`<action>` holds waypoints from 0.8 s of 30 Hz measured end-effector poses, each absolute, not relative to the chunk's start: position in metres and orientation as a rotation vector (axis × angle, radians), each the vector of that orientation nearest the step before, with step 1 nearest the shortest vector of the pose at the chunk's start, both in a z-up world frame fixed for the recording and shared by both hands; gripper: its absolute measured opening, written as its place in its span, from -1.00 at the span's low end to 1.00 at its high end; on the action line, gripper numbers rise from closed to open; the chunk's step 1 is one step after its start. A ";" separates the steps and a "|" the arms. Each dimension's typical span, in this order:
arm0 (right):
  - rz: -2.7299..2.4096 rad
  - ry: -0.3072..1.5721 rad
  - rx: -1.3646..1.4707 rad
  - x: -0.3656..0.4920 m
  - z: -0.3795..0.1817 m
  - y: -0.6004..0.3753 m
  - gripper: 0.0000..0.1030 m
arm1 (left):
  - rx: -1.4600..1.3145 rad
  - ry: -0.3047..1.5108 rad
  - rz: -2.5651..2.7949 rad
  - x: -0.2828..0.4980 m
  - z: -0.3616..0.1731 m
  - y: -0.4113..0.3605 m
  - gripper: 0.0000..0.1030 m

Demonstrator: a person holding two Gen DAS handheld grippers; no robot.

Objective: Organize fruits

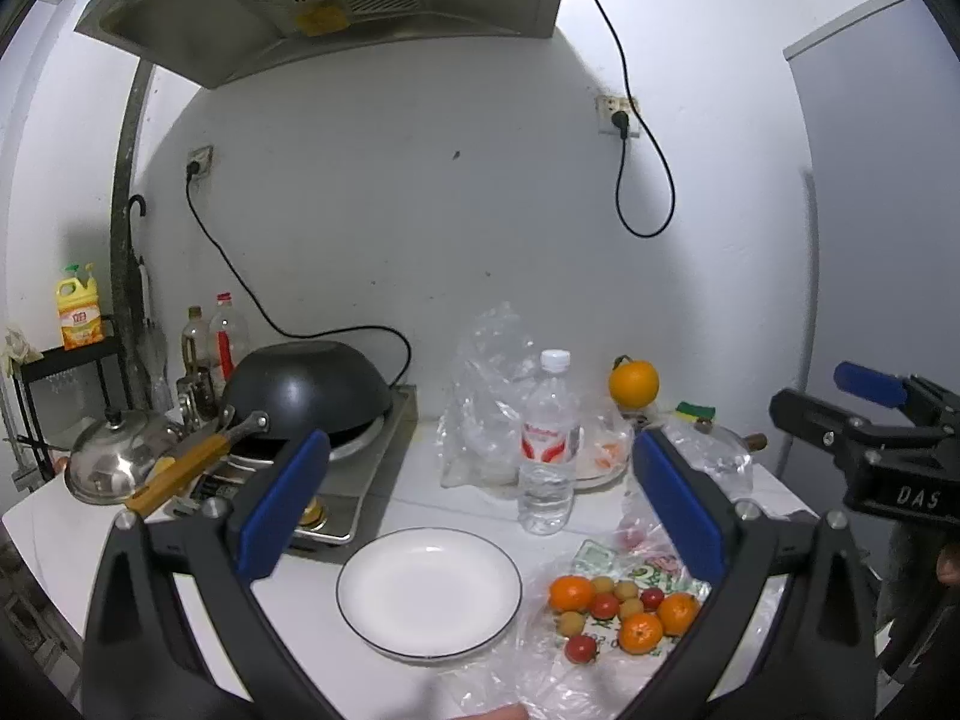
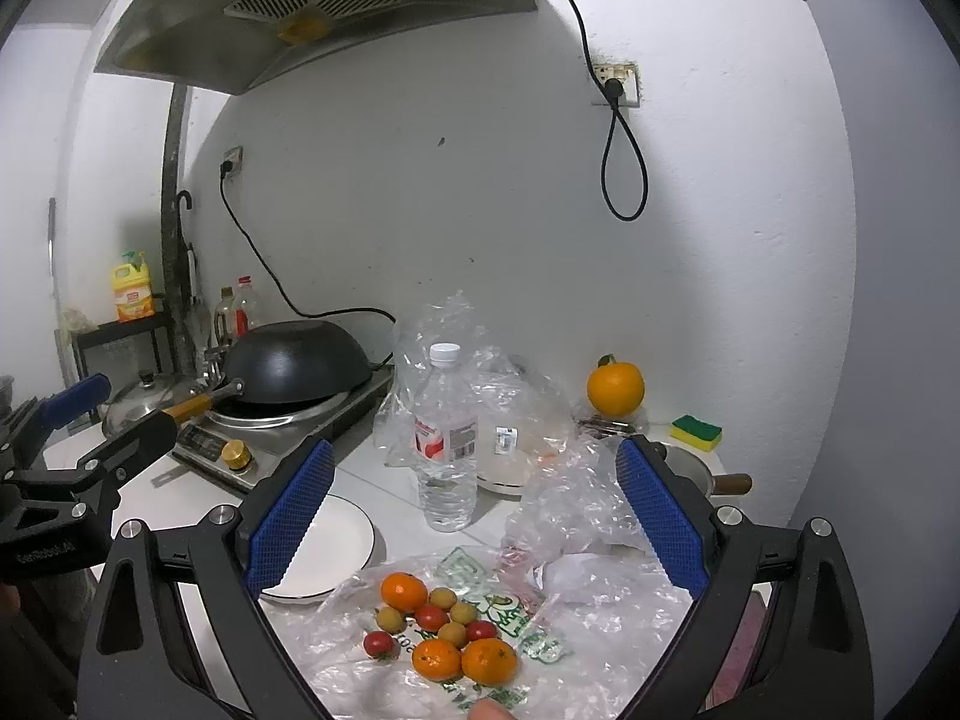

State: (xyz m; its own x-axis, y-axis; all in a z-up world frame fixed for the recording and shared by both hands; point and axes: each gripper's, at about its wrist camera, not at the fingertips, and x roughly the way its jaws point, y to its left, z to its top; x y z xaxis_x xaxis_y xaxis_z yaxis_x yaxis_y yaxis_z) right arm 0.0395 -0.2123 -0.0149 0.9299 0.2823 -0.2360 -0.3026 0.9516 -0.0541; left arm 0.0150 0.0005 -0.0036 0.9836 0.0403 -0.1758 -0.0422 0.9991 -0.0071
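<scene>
1. Nearest, both tools hang above the counter with nothing in them: the left gripper (image 1: pixel 480 498) and the right gripper (image 2: pixel 474 516) each have their jaws spread wide apart

2. Just below and between the right jaws, the fruit lies loose on a crinkled plastic bag (image 2: pixel 540 642): three mandarins (image 2: pixel 489 660), red cherry tomatoes (image 2: pixel 432 617) and small tan round fruits (image 2: pixel 451 633), all touching or nearly so

3. I'd judge the mandarins soft-skinned and light, best pinched across their middle; the tomatoes look slick and easily burst, so a gentle squeeze; the bag will slide and rustle underneath

4. Under the left jaws sits the empty white plate (image 1: pixel 429 591), just beside the bag

5. Beyond the jaws stand a water bottle (image 2: pixel 447 444) and, farther back, a large orange (image 2: pixel 615 389) near the wall
</scene>
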 end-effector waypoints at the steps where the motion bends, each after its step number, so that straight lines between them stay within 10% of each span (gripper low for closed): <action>1: 0.301 0.229 -0.091 0.040 -0.015 -0.212 0.88 | -0.014 0.176 0.041 0.015 -0.004 0.001 0.98; 24: 0.308 0.251 -0.099 0.044 -0.022 -0.209 0.88 | -0.011 0.187 0.029 0.016 -0.011 -0.004 0.98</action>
State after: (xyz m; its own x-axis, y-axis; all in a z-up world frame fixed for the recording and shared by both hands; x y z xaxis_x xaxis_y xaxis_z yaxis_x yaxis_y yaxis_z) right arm 0.0435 -0.2091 -0.0220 0.9222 0.2872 -0.2590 -0.3116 0.9485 -0.0577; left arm 0.0156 -0.0043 -0.0106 0.9823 0.0273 -0.1856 -0.0294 0.9995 -0.0088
